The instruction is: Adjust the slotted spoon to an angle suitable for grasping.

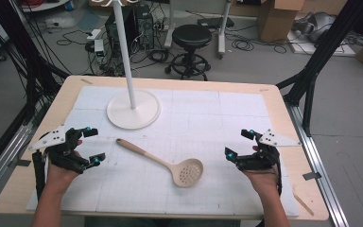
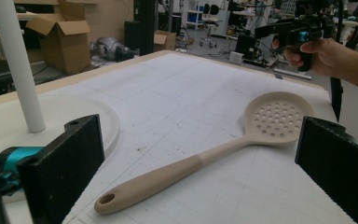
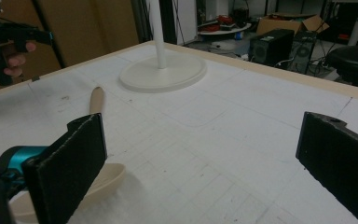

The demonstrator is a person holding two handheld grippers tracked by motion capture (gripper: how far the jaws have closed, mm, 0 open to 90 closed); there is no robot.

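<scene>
Two hand-held grippers hover at either side of a slotted spoon lying on a counter.

Seen from above, a beige slotted spoon (image 1: 163, 161) lies flat on the white gridded mat (image 1: 208, 118) covering the wooden counter (image 1: 283, 101); its handle points up and to the left, its perforated bowl sits lower right, near the middle of the mat; the left gripper (image 1: 93, 145) is held at the left edge of the mat, near the handle end, its fingers spread apart with nothing between them; the right gripper (image 1: 237, 144) is held at the right, near the bowl, its fingers likewise spread wide and empty; neither touches the spoon; behind the spoon stands a white stand (image 1: 133, 109) with a round base and an upright pole, apart from it.
</scene>
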